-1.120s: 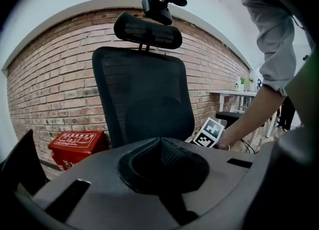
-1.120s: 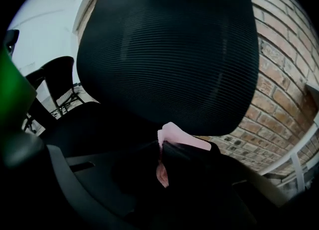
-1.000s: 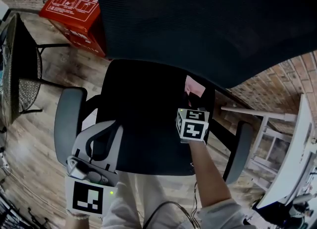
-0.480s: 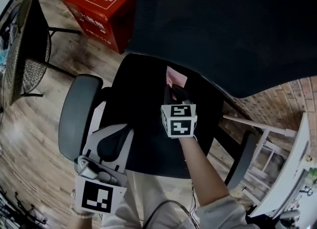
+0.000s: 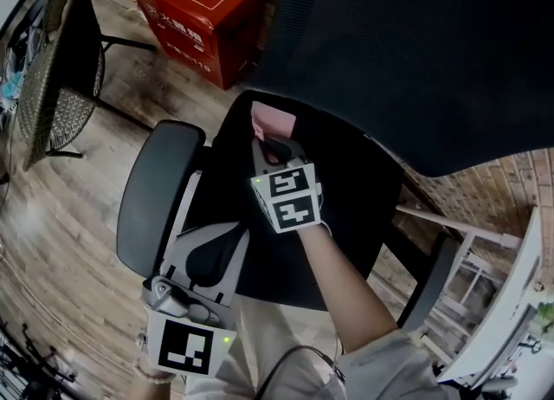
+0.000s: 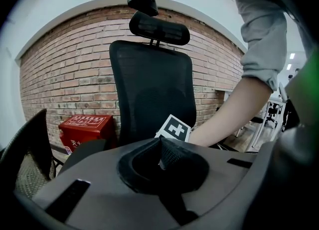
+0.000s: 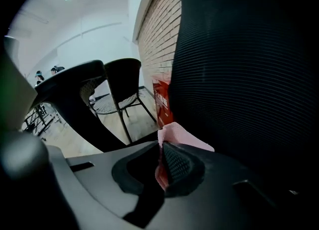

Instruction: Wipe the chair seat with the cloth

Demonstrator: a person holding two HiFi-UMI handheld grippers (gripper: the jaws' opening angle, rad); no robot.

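Right gripper (image 5: 275,144) pinches the pink cloth (image 5: 270,119) on the black chair seat (image 5: 351,186).
The jaws of this gripper (image 7: 162,167) are squeezed tight on the cloth (image 7: 183,135). The cloth lies at the back of the seat, close under the tall chair back (image 5: 415,43). The left gripper (image 5: 223,238) is near the seat's front corner, beside the grey armrest (image 5: 157,195). Its jaws (image 6: 160,157) are closed together with nothing in them. A red box (image 5: 199,0) sits on the wood floor (image 5: 61,216).
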